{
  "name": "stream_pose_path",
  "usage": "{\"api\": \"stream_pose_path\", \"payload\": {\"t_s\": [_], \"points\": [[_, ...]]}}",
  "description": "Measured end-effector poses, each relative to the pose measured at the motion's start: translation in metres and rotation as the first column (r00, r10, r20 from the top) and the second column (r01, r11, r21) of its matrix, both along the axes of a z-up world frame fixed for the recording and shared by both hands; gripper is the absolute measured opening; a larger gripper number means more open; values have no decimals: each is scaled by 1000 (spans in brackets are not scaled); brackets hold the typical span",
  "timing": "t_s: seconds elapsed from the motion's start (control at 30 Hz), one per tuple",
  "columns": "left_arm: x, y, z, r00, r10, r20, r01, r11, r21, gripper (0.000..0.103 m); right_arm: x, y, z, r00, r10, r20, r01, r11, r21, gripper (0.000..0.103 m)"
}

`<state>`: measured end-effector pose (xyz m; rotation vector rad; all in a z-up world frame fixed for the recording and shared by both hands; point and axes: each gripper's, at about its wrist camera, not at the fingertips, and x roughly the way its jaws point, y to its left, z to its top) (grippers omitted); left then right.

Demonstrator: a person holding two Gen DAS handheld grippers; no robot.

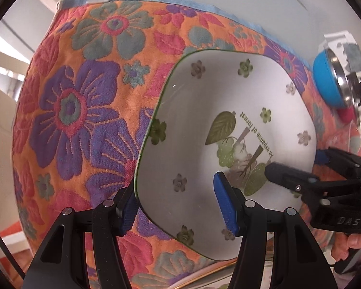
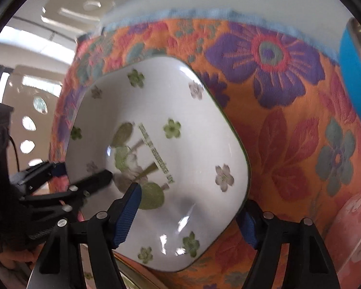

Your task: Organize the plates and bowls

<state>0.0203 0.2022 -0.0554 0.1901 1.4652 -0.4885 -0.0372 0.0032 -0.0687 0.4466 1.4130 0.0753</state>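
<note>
A white square plate (image 1: pixel 228 130) with green flowers, a leaf design and a thin green rim is held tilted above a flowered tablecloth (image 1: pixel 84 101). My left gripper (image 1: pixel 178 207) is shut on one edge of it, one blue pad above the plate and one below. My right gripper (image 2: pixel 190 214) is shut on the opposite edge of the same plate (image 2: pixel 161 159) in the same way. Each gripper also shows in the other's view: the right one (image 1: pixel 298 168) at the right, the left one (image 2: pixel 84 175) at the left.
A blue bowl with a steel inside (image 1: pixel 329 82) lies at the cloth's far right and shows in the right wrist view (image 2: pixel 353 77). A pink dish (image 2: pixel 356 226) sits at the lower right. Another patterned plate's rim (image 1: pixel 214 274) lies below the held plate.
</note>
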Motion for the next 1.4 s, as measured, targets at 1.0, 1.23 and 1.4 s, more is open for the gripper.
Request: {"api": "stream_pose_path", "payload": {"t_s": [1.0,1.23,1.4], "points": [[-9,-36,-12,995,-85,53,83,996,27,90,-4,-1,1,990,-89,108,84,995,48,94],[8,-19,-7,999,46,10,-46,999,-15,52,-19,-42,-2,949,-301,95,287,948,140,29],[10,-27,-8,1000,-30,-3,29,998,-53,50,-10,-39,2,965,-245,89,234,965,118,27]]}}
